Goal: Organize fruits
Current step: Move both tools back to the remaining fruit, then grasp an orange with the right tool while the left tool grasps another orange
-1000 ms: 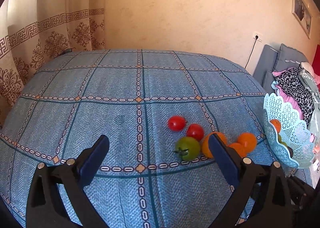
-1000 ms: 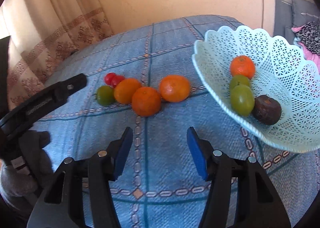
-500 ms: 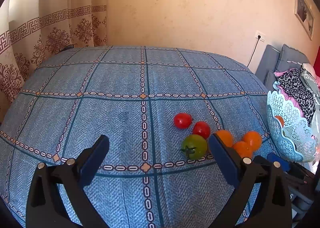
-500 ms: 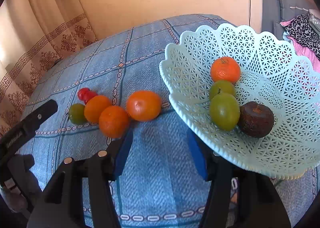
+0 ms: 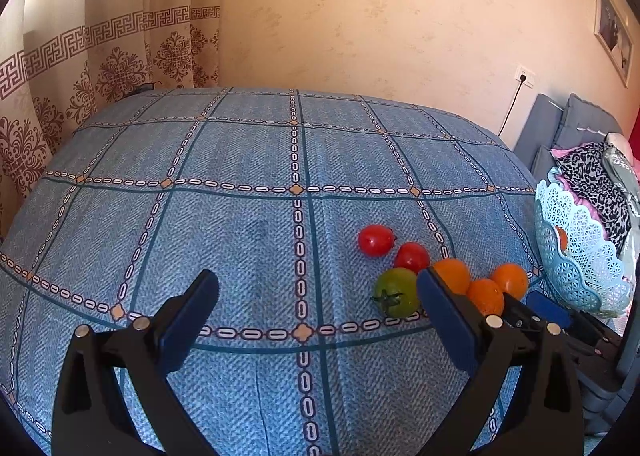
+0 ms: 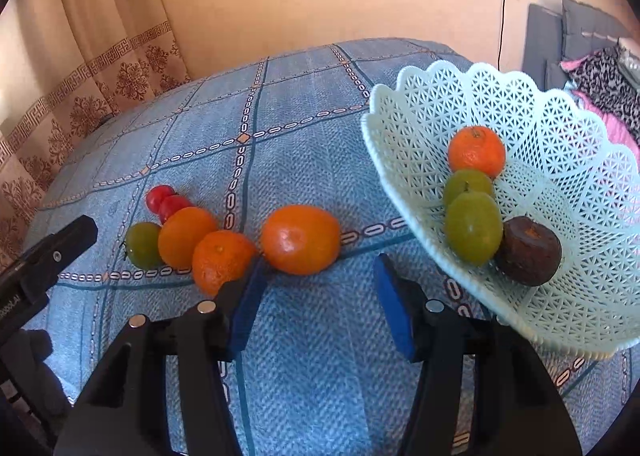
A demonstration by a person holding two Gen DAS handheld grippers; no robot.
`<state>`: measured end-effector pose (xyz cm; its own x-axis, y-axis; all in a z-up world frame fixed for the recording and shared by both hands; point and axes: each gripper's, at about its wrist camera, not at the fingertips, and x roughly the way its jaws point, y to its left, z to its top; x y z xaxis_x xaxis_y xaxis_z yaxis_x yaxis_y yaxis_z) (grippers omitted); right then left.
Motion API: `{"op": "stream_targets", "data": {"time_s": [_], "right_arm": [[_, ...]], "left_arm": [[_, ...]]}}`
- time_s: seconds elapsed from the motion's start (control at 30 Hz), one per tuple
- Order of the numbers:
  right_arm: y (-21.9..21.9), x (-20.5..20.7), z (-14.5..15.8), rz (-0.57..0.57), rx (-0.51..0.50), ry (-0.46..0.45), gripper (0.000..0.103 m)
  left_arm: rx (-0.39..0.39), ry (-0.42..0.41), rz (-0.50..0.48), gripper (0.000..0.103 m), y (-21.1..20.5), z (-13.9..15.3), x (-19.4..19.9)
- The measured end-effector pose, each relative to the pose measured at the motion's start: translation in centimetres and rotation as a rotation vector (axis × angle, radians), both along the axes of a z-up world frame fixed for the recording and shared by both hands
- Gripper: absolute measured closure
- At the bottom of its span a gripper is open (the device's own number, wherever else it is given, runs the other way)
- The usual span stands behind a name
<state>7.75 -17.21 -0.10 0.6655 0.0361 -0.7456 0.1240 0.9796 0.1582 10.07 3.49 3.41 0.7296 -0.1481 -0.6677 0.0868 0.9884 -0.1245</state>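
Loose fruit lies in a row on the blue checked cloth (image 6: 312, 376): two red tomatoes (image 6: 166, 199), a green tomato (image 6: 142, 246) and three oranges. The largest orange (image 6: 300, 240) sits just beyond my right gripper (image 6: 316, 296), whose jaws stand open with nothing between them. A pale blue lattice basket (image 6: 560, 296) at the right holds an orange (image 6: 476, 151), two green fruits (image 6: 474, 232) and a dark brown fruit (image 6: 528, 250). My left gripper (image 5: 318, 296) is open and empty over the cloth, left of the green tomato (image 5: 396, 292) and red tomatoes (image 5: 376, 240).
A patterned curtain (image 5: 100, 67) hangs at the left behind the table, and a plain wall stands at the back. Grey cushions and piled clothes (image 5: 592, 179) lie beyond the basket (image 5: 576, 256) on the right. The left gripper's finger (image 6: 48, 256) shows at the right wrist view's left edge.
My right gripper has moved closer to the oranges and the basket, which now loom larger. The left gripper has stayed about where it was. Both stay open.
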Motion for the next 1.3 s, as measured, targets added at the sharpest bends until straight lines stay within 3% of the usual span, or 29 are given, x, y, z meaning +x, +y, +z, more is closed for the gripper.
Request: {"op": "stream_targets", "data": {"time_s": [0.2,0.4,0.63,0.87,1.03,1.3], "right_arm": [[0.7,0.9,0.1,0.001,-0.006,-0.007,0.046],[1.4,1.5,0.2,0.030,-0.037,-0.020,0.057],[2.4,0.6,0.3,0.068,-0.075,-0.025,0.059],[3.1,-2.1,0.4,0.166,0.025,-0.010,0.060],[3.7,-4.2,0.3,0.213,0.050,-0.002,0.060],[2.0,-6.8,0.7,0.178,0.019,-0.022,0.060]], "left_arm": [[-0.011,0.008,0.028,0.005,1.0,0.0,0.1],[-0.027,0.013,0.063,0.005,2.3,0.2,0.3],[-0.031,0.021,0.060,0.005,2.6,0.0,0.5],[-0.041,0.021,0.055,0.005,2.6,0.1,0.5],[-0.052,0.025,0.027,0.005,2.0,0.1,0.2],[-0.033,0.021,-0.070,0.005,-1.3,0.1,-1.0]]}}
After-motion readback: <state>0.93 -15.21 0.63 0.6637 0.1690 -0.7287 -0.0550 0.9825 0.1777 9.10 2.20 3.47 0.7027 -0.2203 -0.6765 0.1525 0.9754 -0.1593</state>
